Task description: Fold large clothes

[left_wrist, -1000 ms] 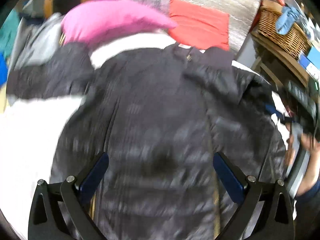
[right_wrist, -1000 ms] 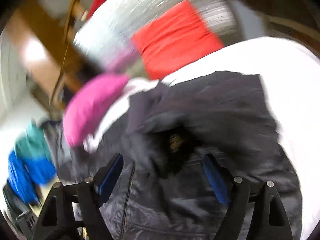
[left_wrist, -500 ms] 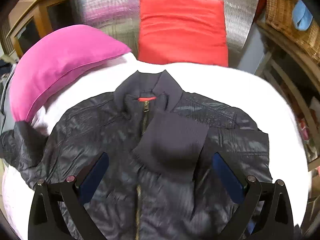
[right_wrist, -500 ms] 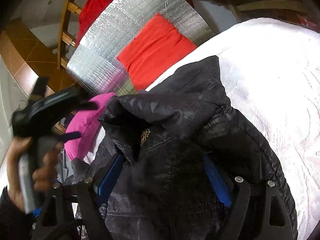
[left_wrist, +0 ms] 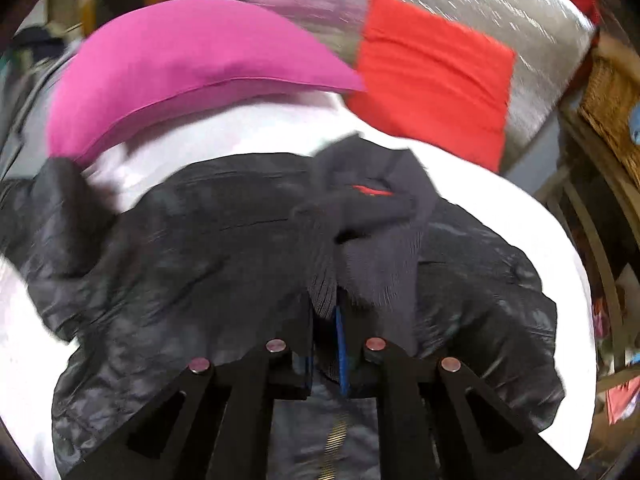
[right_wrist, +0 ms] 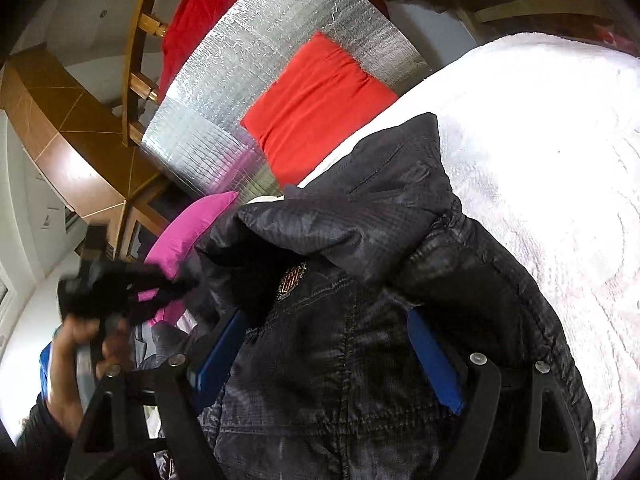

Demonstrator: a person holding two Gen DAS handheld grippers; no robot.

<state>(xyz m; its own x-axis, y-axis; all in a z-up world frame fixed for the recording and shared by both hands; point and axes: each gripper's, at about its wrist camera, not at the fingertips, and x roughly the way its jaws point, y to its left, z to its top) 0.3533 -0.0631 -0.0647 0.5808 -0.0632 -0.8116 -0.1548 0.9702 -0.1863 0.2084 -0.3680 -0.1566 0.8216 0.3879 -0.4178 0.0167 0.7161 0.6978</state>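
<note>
A black quilted jacket [left_wrist: 192, 264] lies face up on a white bed cover [left_wrist: 516, 216], collar toward the pillows. My left gripper [left_wrist: 326, 344] is shut on the jacket's dark ribbed knit cuff [left_wrist: 372, 264], over the front zip. In the right wrist view the jacket [right_wrist: 360, 360] fills the middle, its right side folded over the chest. My right gripper [right_wrist: 328, 356] is open, its blue pads either side of the fabric, low over it. The left gripper [right_wrist: 120, 288] and the hand that holds it show at the left of that view.
A pink pillow [left_wrist: 192, 64] and a red pillow [left_wrist: 432, 80] lie at the head, against a silver foil panel [right_wrist: 280, 60]. A wicker basket [left_wrist: 612, 108] on wooden shelving stands to the right. Wooden furniture [right_wrist: 80, 140] and other clothes stand to the left.
My left gripper has come down and closed on the knit cuff, which it has lifted and bunched. My right gripper stays open in much the same place.
</note>
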